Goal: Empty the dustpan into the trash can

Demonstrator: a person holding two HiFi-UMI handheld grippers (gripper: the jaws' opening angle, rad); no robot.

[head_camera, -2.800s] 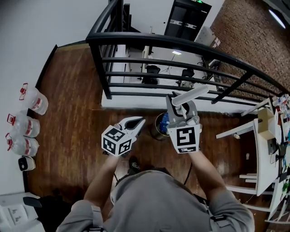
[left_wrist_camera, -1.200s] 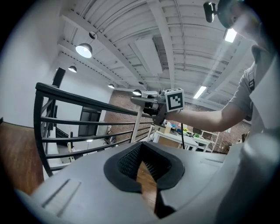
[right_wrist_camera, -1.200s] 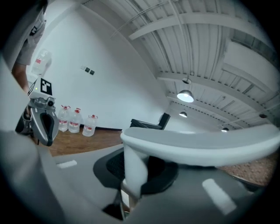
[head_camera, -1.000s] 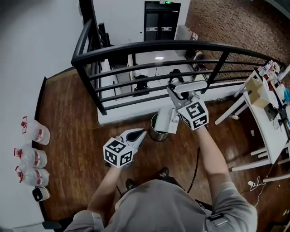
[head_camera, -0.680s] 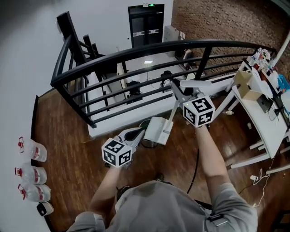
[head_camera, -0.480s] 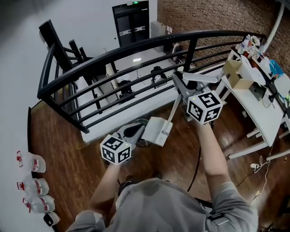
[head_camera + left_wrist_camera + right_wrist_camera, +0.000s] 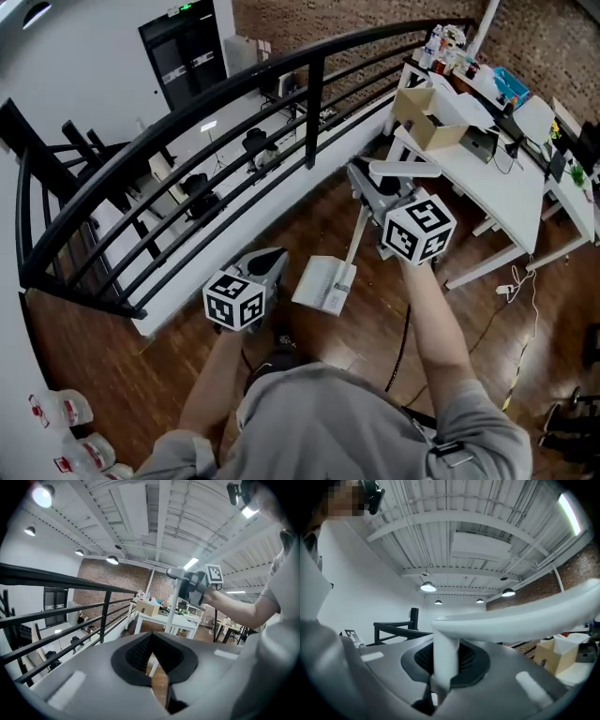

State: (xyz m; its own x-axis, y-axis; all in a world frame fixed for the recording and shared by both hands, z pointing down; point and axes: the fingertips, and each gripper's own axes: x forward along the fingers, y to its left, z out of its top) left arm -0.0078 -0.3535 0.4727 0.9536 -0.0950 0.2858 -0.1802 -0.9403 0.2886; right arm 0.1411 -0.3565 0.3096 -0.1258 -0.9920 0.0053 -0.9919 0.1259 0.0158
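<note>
Right gripper (image 7: 367, 192) closed on the dustpan (image 7: 323, 284). In the right gripper view the jaws pinch the white upright stem just under the crossbar grip (image 7: 520, 616), which lies across the top of the jaws. Gripper held about level. The stem slants down and toward the person's left, and the pan hangs at its lower end over the wooden floor (image 7: 487, 319), clear of the boards. Pan sits between the two grippers, just beside the left gripper (image 7: 270, 267) and in front of the person's chest. Whether anything lies in the pan cannot be told. Left gripper: the jaws are drawn together to a thin slit (image 7: 157, 677) with nothing between them, only floor showing through. It points a little downward toward the black railing (image 7: 187, 122). Railing curves across the upper left, with a lower level visible through its bars. White counter (image 7: 506, 187) stands at upper right, near the right gripper, with an open cardboard box (image 7: 427, 120) at its near end and small clutter further along. Plastic bottles (image 7: 52, 412) stand at the lower left edge.
</note>
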